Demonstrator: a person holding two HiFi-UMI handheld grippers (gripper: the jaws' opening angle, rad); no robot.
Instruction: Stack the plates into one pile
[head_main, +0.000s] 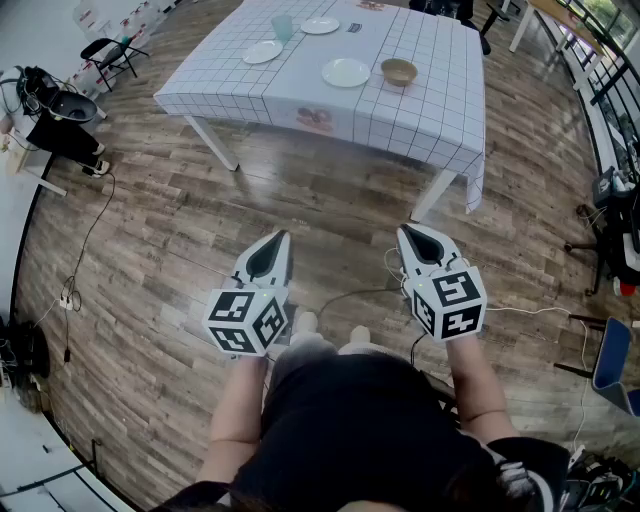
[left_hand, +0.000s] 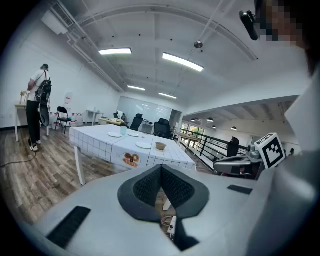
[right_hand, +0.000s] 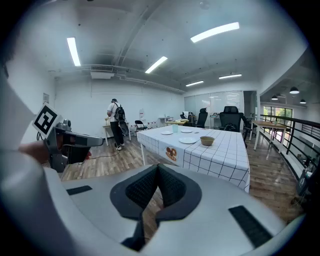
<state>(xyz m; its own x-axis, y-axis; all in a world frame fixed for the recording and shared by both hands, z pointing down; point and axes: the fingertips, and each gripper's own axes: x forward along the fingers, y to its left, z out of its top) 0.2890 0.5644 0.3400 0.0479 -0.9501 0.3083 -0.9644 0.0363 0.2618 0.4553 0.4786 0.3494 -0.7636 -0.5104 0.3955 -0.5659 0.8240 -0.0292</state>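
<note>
No stacking is done: apparently three plates (head_main: 346, 72) lie apart on the table (head_main: 430, 110). Left gripper (head_main: 279, 241) and right gripper (head_main: 408, 236) are held closed, empty, well away.

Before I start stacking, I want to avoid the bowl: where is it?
In the head view the bowl sits on the checked table, right of centre, just right of the nearest white plate.

Left gripper (head_main: 283, 236) and right gripper (head_main: 403, 232): pale grey tapered shells, black ribbed pads (left_hand: 145, 187), and black rectangular strips on top. Each carries a white cube (head_main: 245, 320) with black square markers. Person wears a black top (head_main: 360, 430) and light shoes (head_main: 305, 322).
</note>
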